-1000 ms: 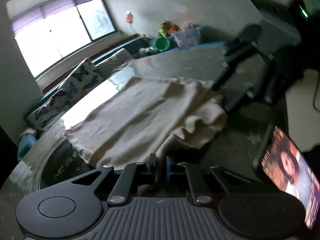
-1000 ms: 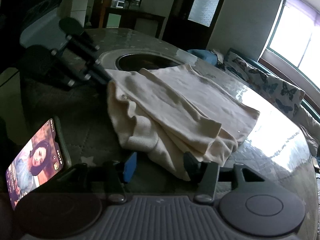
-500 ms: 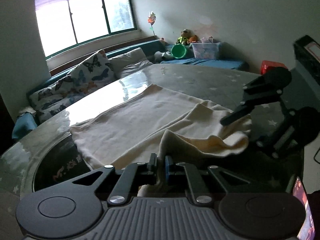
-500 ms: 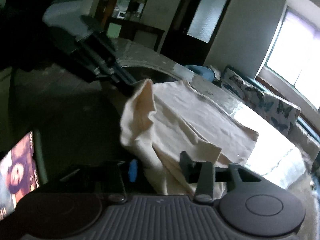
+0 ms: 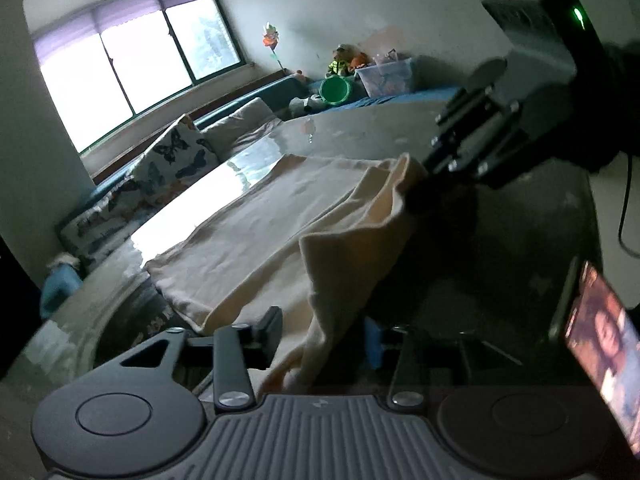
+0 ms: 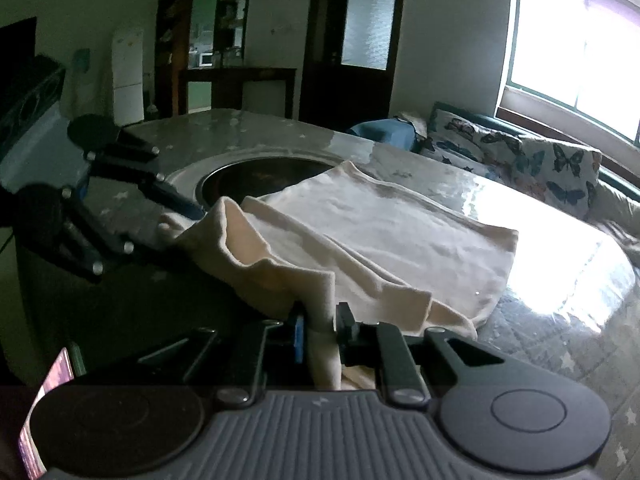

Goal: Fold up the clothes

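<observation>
Garment (image 6: 384,232): cream, partly folded, lying on the round worktop (image 6: 560,304).
Right gripper (image 6: 320,332): fingers closing, pinching a near fold.
Left gripper (image 5: 320,332): fingers opening, fabric draped loose between them.

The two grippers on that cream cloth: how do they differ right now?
The left gripper has its fingers spread and opening, the cream cloth draped loosely between them. The right gripper has its fingers narrow and closing, pinching a fold. Both are black, and both meet the cloth's near edge.
</observation>
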`<state>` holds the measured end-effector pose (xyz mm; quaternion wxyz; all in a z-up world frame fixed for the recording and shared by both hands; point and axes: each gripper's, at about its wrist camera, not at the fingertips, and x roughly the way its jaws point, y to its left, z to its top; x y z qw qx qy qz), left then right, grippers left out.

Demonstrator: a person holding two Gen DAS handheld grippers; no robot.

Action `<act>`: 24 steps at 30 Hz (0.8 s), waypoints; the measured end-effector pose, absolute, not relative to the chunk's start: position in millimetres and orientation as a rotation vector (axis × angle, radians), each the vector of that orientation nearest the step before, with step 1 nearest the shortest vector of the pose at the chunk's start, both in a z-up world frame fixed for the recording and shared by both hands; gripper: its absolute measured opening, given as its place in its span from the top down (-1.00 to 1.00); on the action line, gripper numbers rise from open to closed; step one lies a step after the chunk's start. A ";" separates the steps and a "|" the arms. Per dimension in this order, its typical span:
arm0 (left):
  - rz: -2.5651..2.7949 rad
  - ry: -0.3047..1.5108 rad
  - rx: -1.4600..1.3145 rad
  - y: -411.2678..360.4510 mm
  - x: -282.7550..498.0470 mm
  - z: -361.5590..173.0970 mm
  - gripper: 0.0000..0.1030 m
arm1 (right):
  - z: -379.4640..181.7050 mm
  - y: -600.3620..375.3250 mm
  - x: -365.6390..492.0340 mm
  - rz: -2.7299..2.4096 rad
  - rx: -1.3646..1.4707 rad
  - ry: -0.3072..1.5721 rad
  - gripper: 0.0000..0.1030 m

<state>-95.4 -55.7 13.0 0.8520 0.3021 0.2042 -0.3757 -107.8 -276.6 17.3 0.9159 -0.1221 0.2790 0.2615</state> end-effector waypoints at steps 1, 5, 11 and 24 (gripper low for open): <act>-0.792 0.428 0.654 -56.8 -95.7 10.9 0.10 | 17.5 -277.3 -106.9 0.533 -0.243 0.574 0.74; -0.784 0.475 0.666 -57.0 -88.9 4.3 0.78 | 19.2 -277.7 -108.1 0.524 -0.206 0.582 0.79; -0.796 0.463 0.609 -46.8 -100.1 17.6 0.90 | 25.7 -277.4 -125.6 0.543 -0.186 0.564 0.83; -0.877 0.404 0.454 -8.0 -179.2 86.5 0.89 | 97.3 -291.5 -204.9 0.652 -0.189 0.526 0.83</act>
